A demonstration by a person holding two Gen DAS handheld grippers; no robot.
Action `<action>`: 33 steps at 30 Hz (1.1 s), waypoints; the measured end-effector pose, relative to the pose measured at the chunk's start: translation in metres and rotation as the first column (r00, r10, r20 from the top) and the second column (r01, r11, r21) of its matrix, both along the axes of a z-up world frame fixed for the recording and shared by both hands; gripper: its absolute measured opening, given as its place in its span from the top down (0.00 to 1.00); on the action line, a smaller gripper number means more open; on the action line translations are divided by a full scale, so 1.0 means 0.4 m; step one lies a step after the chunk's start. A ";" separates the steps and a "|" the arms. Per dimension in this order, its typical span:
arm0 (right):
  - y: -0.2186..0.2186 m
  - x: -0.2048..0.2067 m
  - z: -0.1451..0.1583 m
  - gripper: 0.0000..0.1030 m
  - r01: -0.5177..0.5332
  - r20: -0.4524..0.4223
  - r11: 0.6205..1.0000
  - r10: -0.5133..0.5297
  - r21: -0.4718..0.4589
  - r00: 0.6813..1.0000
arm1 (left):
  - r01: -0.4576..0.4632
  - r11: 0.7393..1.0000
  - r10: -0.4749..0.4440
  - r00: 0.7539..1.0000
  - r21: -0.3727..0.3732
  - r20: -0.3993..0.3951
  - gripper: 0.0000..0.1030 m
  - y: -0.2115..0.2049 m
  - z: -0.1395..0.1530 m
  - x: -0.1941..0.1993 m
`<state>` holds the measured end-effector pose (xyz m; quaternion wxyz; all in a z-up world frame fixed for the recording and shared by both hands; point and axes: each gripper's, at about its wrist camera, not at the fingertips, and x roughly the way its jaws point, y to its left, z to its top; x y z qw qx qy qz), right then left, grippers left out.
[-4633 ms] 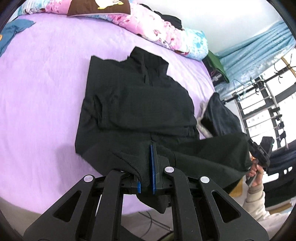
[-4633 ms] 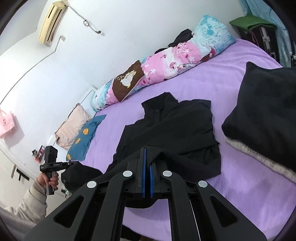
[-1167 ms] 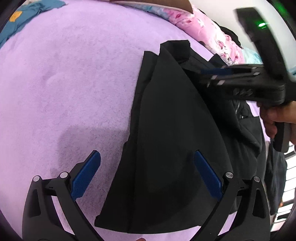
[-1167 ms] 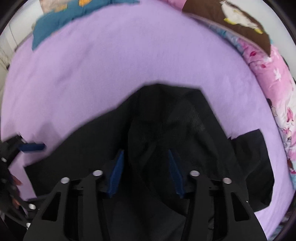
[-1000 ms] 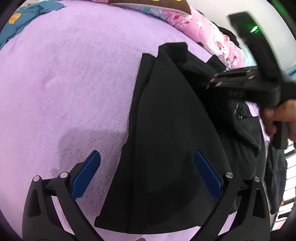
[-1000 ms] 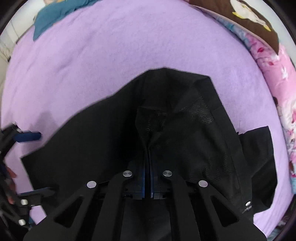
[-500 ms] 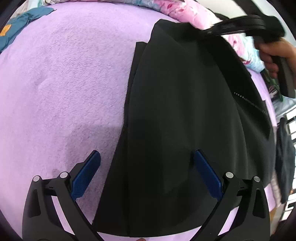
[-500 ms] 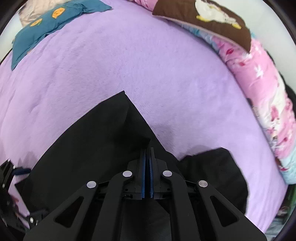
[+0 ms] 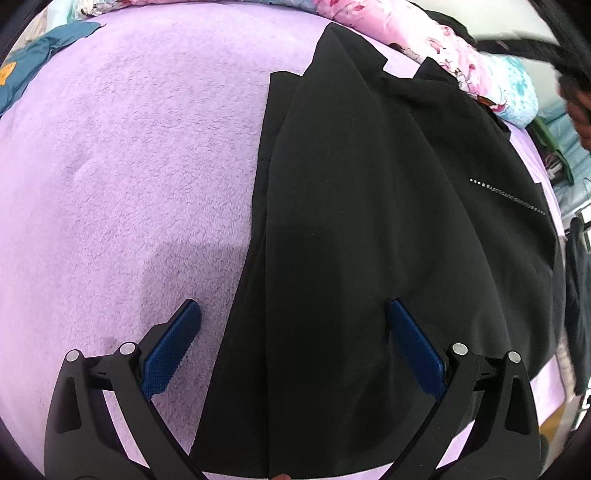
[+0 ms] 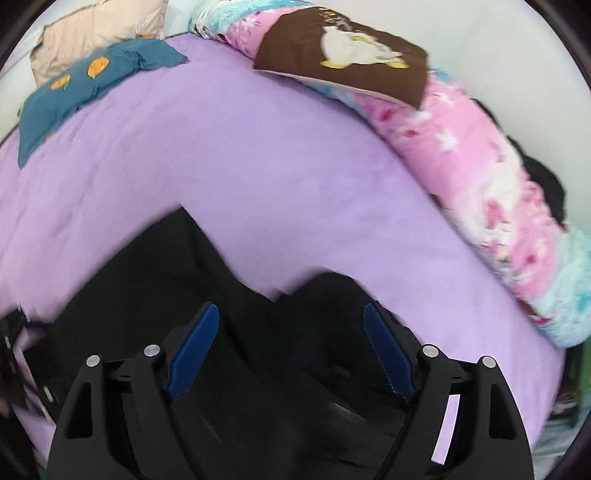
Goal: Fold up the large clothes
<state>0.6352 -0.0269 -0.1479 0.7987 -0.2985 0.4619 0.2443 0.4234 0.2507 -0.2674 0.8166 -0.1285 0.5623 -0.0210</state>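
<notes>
A large black jacket (image 9: 369,221) lies folded lengthwise on the purple bedspread (image 9: 129,166), with a line of small white print near its right side. My left gripper (image 9: 295,347) hovers open over its near end, pads apart and touching nothing. In the right wrist view the same black jacket (image 10: 155,295) fills the lower left, its far corner pointing up the bed. My right gripper (image 10: 291,350) is above the jacket's far end, its jaws opening, with no cloth pinched between the blue pads.
A pink floral rolled quilt (image 10: 480,177) with a brown penguin cushion (image 10: 343,55) lines the far edge of the bed. A teal pillow (image 10: 85,81) and a beige pillow (image 10: 92,26) lie at the upper left. A blurred hand (image 9: 576,103) shows at the right.
The right gripper was shut on the jacket's far edge; it has let go, opened and lifted away. The jacket's top layer now lies flat. The left gripper stays open.
</notes>
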 end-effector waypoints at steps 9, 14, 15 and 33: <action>-0.265 -0.002 -0.097 0.30 -0.037 -0.164 0.987 0.011 -0.157 0.986 | -0.001 1.000 0.001 1.000 0.005 -0.001 0.05 -0.005 -0.001 -0.011; -0.349 -0.038 -0.186 0.31 -0.107 -0.240 0.962 0.045 -0.253 0.970 | 0.002 1.000 -0.002 1.000 0.005 -0.002 0.05 -0.004 -0.002 -0.012; -0.364 -0.038 -0.206 0.31 -0.113 -0.254 0.956 0.042 -0.269 0.966 | 0.002 1.000 -0.002 1.000 0.004 -0.003 0.05 -0.005 -0.003 -0.010; -0.423 -0.018 -0.266 0.86 -0.114 -0.372 0.959 0.009 -0.261 0.928 | 0.009 1.000 -0.009 1.000 0.002 -0.004 0.05 0.002 -0.006 -0.010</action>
